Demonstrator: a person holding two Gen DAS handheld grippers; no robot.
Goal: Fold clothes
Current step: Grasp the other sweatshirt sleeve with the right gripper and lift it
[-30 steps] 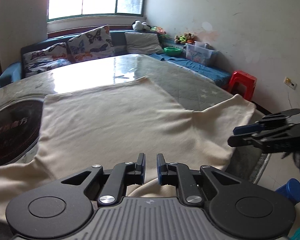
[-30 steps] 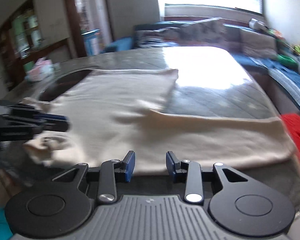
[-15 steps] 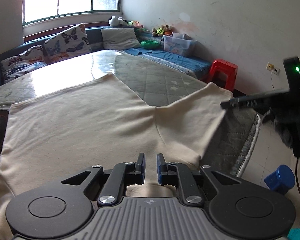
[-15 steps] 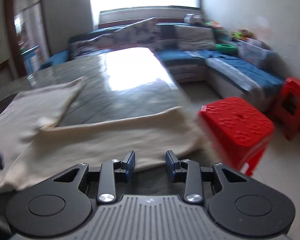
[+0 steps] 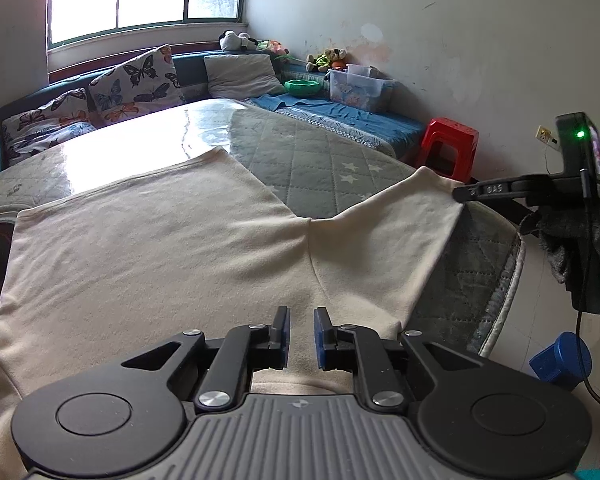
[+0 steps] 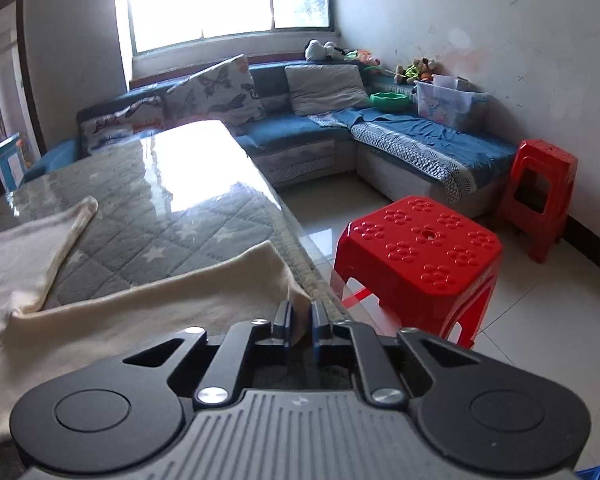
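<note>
A cream long-sleeved garment (image 5: 160,248) lies spread flat on the quilted, glass-topped table (image 5: 320,160). Its sleeve (image 5: 388,232) stretches right to the table's edge. My left gripper (image 5: 301,336) sits low at the garment's near edge, its fingers nearly together with cream cloth between them. In the right wrist view the sleeve (image 6: 160,304) runs in from the left, and my right gripper (image 6: 300,322) is shut on the corner of its cuff. The left wrist view shows the right gripper (image 5: 462,193) at that same cuff, held by a dark-gloved hand.
The table's right edge (image 5: 500,300) drops to a tiled floor. A red stool (image 6: 420,248) stands close beside the table, a second red stool (image 6: 540,184) by the wall. A blue sofa (image 6: 400,136) with cushions runs along the back. A blue object (image 5: 560,360) lies on the floor.
My right gripper swung right from the garment's middle to the end of the sleeve and closed on the cuff corner. My left gripper kept its hold while its view turned slightly right.
</note>
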